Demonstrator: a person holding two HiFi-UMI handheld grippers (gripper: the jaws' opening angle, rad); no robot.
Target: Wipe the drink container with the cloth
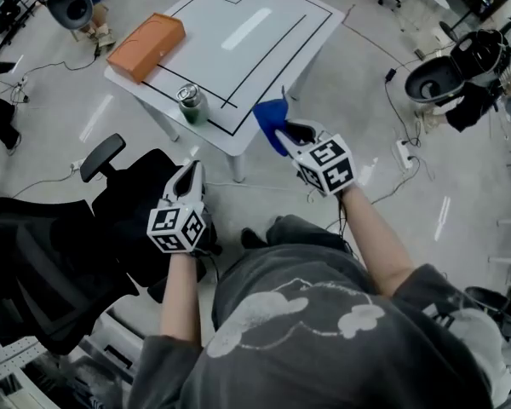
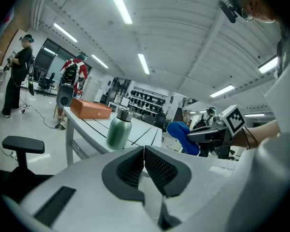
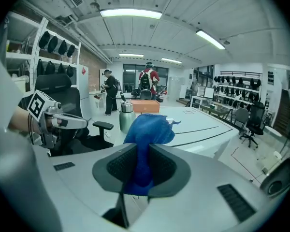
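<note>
The drink container, a green metal bottle with a silver cap, stands upright near the front corner of the white table. It also shows in the left gripper view and the right gripper view. My right gripper is shut on a bunched blue cloth, held in the air just right of the table's corner and apart from the bottle. My left gripper hangs lower, off the table's front edge, its jaws shut with nothing between them.
An orange box lies on the table's left edge behind the bottle. Black lines mark the tabletop. A black office chair stands under my left arm. Cables and other chairs sit on the floor around; people stand far off.
</note>
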